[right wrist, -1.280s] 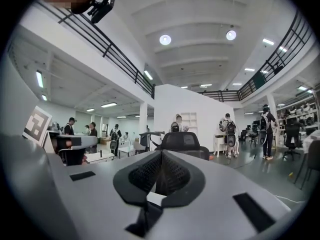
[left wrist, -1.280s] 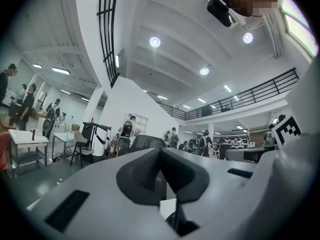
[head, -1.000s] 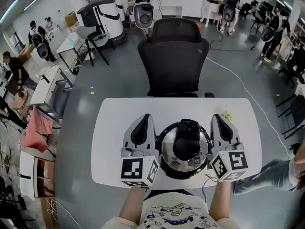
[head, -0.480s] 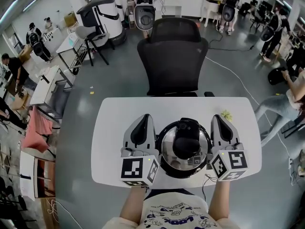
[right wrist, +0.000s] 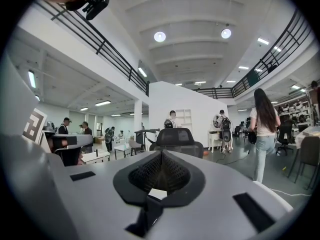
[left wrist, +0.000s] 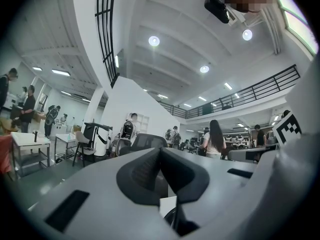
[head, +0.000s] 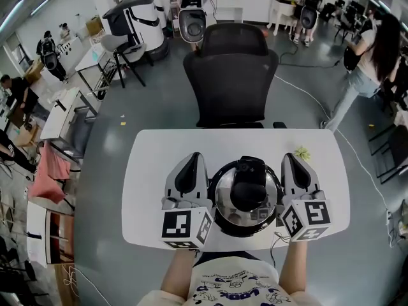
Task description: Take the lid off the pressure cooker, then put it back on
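Note:
The pressure cooker (head: 247, 199) stands in the middle of the white table (head: 223, 142), its shiny steel lid on and a black handle (head: 248, 187) across the top. My left gripper (head: 191, 159) rests level on the table just left of the pot, apart from it. My right gripper (head: 292, 159) lies the same way just to the pot's right. Both point away from me. In the left gripper view the left gripper (left wrist: 161, 154) has its jaws together with nothing between them. The right gripper (right wrist: 161, 156) looks the same in the right gripper view.
A black office chair (head: 231, 81) stands at the table's far edge. A small yellow-green scrap (head: 302, 152) lies on the table beyond the right gripper. A white cable (head: 331, 123) runs over the floor on the right. Desks, machines and people fill the room around.
Both grippers and the cooker stay where they were. Only a person in the background at the right has walked further away.

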Action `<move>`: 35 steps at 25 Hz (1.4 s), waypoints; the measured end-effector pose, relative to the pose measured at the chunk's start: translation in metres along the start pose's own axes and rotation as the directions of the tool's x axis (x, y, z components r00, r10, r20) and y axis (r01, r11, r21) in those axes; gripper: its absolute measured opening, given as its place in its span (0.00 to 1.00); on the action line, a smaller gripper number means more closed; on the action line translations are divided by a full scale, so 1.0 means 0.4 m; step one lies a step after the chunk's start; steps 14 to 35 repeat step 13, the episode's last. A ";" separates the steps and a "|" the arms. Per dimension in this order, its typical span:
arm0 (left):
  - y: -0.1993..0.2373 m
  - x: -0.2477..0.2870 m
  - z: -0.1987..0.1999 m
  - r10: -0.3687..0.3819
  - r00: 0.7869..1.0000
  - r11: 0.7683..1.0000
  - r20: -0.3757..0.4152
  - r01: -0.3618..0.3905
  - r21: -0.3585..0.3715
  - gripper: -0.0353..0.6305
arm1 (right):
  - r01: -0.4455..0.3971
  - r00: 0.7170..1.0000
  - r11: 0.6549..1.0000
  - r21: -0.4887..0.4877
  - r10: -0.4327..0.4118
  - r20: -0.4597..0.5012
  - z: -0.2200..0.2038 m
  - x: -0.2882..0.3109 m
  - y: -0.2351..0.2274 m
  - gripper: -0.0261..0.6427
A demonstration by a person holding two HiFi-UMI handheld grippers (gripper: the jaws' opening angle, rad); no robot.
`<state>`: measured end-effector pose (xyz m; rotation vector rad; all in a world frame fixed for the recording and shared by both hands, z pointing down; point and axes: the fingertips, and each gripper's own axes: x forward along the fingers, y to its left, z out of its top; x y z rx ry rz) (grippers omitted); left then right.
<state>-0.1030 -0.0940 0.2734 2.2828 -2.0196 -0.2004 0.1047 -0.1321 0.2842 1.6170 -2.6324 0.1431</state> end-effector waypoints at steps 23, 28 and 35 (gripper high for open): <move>-0.015 -0.009 0.001 -0.005 1.000 1.000 -0.001 0.005 0.000 0.07 | 0.004 1.000 1.000 -0.005 -0.004 -0.006 -0.004 -0.012 -0.005 0.06; -0.015 -0.009 0.001 -0.005 1.000 1.000 -0.001 0.005 0.000 0.07 | 0.004 1.000 1.000 -0.005 -0.004 -0.006 -0.004 -0.012 -0.005 0.06; -0.015 -0.009 0.001 -0.005 1.000 1.000 -0.001 0.005 0.000 0.07 | 0.004 1.000 1.000 -0.005 -0.004 -0.006 -0.004 -0.012 -0.005 0.06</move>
